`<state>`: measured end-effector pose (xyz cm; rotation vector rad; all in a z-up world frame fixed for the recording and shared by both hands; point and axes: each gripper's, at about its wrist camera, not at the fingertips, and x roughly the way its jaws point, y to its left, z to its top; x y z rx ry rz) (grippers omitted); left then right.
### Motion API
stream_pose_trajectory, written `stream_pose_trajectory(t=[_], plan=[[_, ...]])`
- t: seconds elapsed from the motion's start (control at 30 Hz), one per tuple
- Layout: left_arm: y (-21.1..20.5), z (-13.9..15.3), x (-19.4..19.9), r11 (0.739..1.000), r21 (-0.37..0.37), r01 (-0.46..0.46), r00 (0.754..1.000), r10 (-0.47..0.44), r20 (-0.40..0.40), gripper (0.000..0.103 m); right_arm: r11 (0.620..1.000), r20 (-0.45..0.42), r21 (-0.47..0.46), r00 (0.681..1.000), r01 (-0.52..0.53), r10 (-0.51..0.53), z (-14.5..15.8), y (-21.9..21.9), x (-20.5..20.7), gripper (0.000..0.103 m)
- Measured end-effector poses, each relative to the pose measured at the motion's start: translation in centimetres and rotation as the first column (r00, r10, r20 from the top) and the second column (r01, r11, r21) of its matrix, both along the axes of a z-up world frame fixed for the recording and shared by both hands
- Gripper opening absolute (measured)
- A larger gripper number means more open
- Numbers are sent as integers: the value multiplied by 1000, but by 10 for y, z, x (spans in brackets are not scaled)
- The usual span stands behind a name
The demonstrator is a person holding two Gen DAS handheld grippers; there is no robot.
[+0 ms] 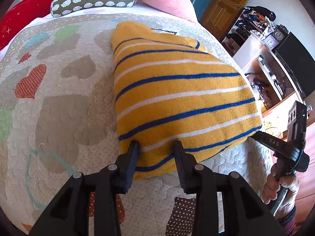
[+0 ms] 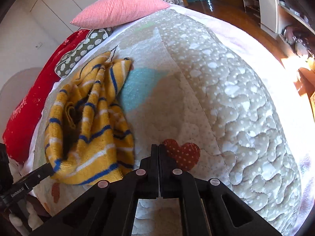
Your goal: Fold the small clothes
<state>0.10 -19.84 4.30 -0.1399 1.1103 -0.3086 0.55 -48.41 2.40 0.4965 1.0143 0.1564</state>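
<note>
- Striped yellow garment [image 1: 177, 98] lies folded on the quilted bed [image 1: 59, 98], near edge loose.
- Left gripper [image 1: 156, 145] spread apart over that edge, not pinching; could drag the fold open.
- Right gripper [image 2: 158, 147] closed, empty, off to the side; can't steady it.

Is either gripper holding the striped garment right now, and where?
Neither. The left gripper is open astride the garment's near edge; the right gripper is shut on nothing, beside it.
</note>
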Motion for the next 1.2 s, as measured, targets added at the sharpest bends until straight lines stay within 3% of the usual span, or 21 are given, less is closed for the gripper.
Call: stream_pose_trajectory(t=[0.27,0.43,0.53,0.57,0.67,0.77,0.83,0.97,1.07,1.17,1.2], plan=[[4,10,-16,999,34,20,1000,-21,20,37,998,148,-49,989,39,-31,49,2,-8,1],[21,17,-45,998,58,-19,999,17,41,39,999,305,-43,952,19,-5,93,42,-12,1],[35,23,-63,994,92,-59,995,52,81,39,999,344,0,938,-35,33,107,70,-4,3],[38,27,-68,992,106,-70,993,59,101,39,998,340,15,939,-60,51,106,79,2,8],[49,43,-82,986,130,-100,981,76,178,39,996,284,57,957,-74,55,88,97,21,39],[59,63,-98,980,145,-135,958,92,273,44,1000,187,25,982,5,-10,50,97,35,39],[67,75,-109,973,163,-164,931,98,351,56,994,188,97,980,46,-64,34,83,24,38],[81,92,-129,940,212,-269,846,125,519,77,973,180,201,972,112,-149,15,55,-19,38],[85,97,-139,912,233,-339,794,145,590,93,940,145,311,970,141,-193,5,45,-54,38],[91,101,-144,908,228,-352,781,151,606,97,946,105,236,962,223,-253,9,49,-84,51],[93,103,-145,908,223,-355,781,156,605,97,947,110,223,959,232,-261,11,50,-91,51]])
